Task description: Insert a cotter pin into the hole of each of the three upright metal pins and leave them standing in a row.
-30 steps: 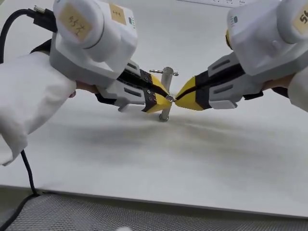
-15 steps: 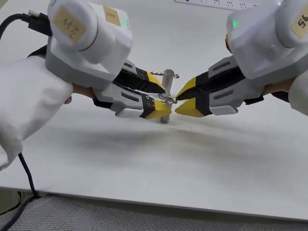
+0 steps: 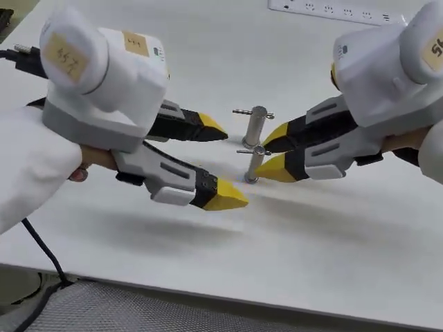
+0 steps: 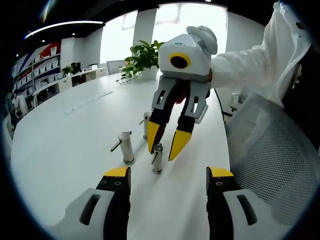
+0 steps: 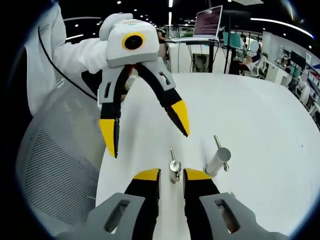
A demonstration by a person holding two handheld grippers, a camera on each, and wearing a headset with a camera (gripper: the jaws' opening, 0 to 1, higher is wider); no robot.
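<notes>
White tabletop [image 3: 332, 228] bears the upright metal pins [image 3: 256, 130], one just beyond the narrowly parted, empty right tongs [image 3: 265, 161], the left tongs [image 3: 230, 167] gaping wide and empty; stiff, slick and tippy, they look best pinched mid-shaft, below the cotter pin [image 3: 242, 112].

A tan label [image 3: 64, 55] atop my left gripper [image 3: 235, 168] bears handwriting I cannot read. The edge label [image 3: 433, 48] atop my right gripper [image 3: 261, 159] shows a cut-off 5.
</notes>
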